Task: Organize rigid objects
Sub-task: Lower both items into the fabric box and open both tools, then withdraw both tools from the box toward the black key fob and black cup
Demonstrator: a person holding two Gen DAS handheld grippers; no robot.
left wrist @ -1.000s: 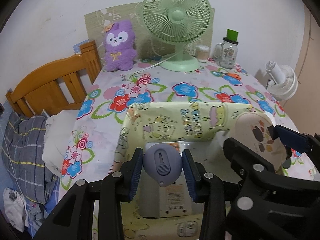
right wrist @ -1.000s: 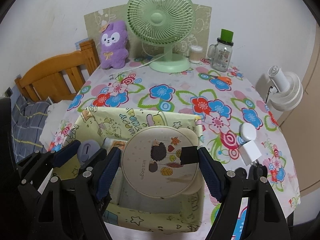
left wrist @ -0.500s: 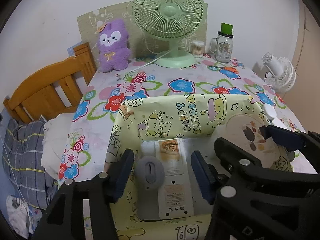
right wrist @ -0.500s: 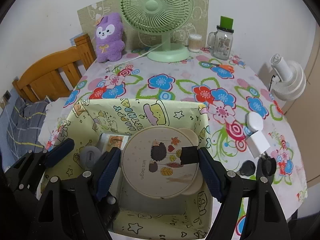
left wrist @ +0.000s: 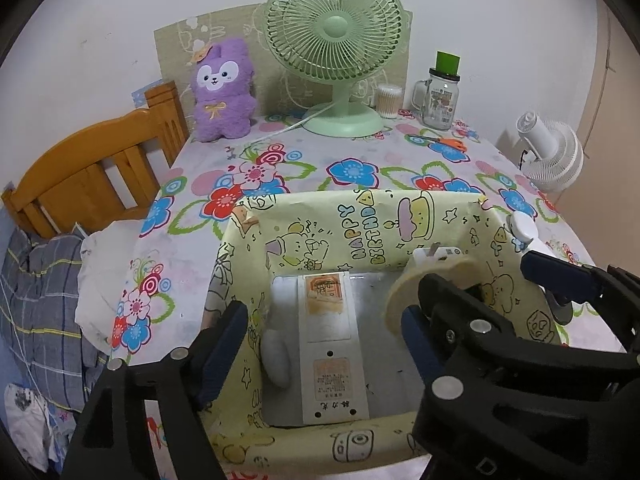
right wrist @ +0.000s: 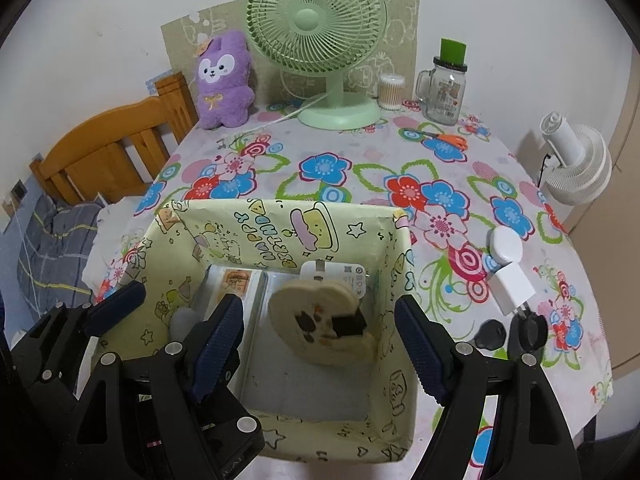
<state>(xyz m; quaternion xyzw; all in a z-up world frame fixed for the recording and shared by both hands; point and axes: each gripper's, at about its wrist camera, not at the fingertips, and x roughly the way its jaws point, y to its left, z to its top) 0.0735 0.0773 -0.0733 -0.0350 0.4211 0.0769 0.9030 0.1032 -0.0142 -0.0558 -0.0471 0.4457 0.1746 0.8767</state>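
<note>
I held both grippers over the yellow box (right wrist: 276,236) on the flowered table (right wrist: 360,168). My right gripper (right wrist: 320,340) stood wide open with nothing between its blue pads; the round disc (right wrist: 320,320) was inside the box, tilted, and blurred in the right view, so I could not tell whether it was resting or falling. It lay toward the box's 3 o'clock side, just in front of a white plug (right wrist: 336,276) at the far wall. My left gripper (left wrist: 320,344) was open too and held nothing. In its view the grey scale (left wrist: 328,344) lay flat on the box floor, and the grey mouse (left wrist: 276,356) leaned against the scale's 9 o'clock edge by the box wall. The disc (left wrist: 424,280) showed there on edge at about 2 o'clock, partly behind my other gripper's arm. Outside the box, at 3 o'clock in the right view, a white adapter (right wrist: 508,268) lay on the cloth with two black knobs (right wrist: 492,334) near it. At the table's far edge, around 12 o'clock, stood the green fan (right wrist: 320,40), with the purple plush (right wrist: 224,80) at 11 o'clock and a jar (right wrist: 444,88) at 1 o'clock; orange scissors (right wrist: 444,138) lay near the jar. A white fan (right wrist: 576,164) sat off the table at 2 o'clock.
</note>
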